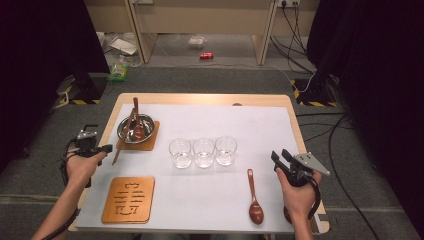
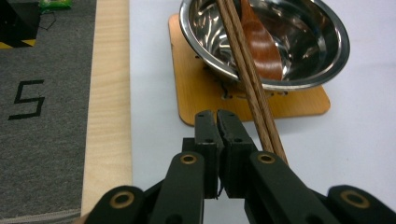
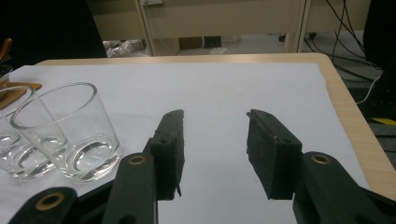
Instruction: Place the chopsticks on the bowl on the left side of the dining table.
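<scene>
Resting just beside chopsticks [image 2: 252,79] leaning on bowl [image 2: 327,56], left gripper [image 2: 217,122] jaws clenched, empty; right gripper [image 3: 215,116] jaws released, near glasses [image 3: 70,130].

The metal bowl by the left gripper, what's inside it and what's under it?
Inside the metal bowl lies a wooden spoon, and chopsticks lean across its rim. It sits on a wooden coaster; the coaster's middle is covered by the bowl.

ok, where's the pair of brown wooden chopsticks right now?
In the high view the pair of brown wooden chopsticks sits at the table's left, leaning across the rim of the shiny steel bowl, lower ends on the white sheet beside the shut left gripper.
</scene>
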The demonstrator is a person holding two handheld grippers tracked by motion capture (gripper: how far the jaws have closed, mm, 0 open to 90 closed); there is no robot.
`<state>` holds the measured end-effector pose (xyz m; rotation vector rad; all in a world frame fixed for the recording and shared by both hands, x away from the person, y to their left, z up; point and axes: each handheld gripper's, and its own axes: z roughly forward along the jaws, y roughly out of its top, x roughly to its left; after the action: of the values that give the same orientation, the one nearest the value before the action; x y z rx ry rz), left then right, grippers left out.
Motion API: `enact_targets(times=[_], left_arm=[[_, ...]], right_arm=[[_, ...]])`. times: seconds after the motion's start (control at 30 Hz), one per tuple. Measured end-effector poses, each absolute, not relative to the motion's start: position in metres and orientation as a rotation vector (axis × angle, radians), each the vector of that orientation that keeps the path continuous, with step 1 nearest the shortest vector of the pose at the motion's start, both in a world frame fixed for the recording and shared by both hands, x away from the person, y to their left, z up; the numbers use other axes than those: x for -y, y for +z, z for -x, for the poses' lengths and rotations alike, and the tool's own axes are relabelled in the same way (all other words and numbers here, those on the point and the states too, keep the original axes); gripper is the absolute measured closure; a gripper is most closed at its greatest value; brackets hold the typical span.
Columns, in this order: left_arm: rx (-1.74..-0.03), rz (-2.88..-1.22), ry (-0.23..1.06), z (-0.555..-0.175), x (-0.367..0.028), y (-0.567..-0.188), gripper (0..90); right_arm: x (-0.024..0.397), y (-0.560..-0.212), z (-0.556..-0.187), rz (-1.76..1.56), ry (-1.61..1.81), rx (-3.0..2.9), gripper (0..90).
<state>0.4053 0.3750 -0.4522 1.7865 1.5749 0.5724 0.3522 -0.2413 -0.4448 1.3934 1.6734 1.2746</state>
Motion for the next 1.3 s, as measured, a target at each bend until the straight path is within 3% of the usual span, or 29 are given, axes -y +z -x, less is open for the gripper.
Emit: enact_targets(times=[0.5,1.3], left_arm=[[-1.497,-1.868,0.558,-0.403,-0.356,-0.453,85.7],[-1.377,-1.973,0.504,-0.420,-0.292,-0.453,85.3]], right_arm=[[0.242,-0.445,-0.352,-1.402,1.277,-1.667,56.5],[0.244,-0.444,-0.351,-1.409,1.282,-1.659,56.5]])
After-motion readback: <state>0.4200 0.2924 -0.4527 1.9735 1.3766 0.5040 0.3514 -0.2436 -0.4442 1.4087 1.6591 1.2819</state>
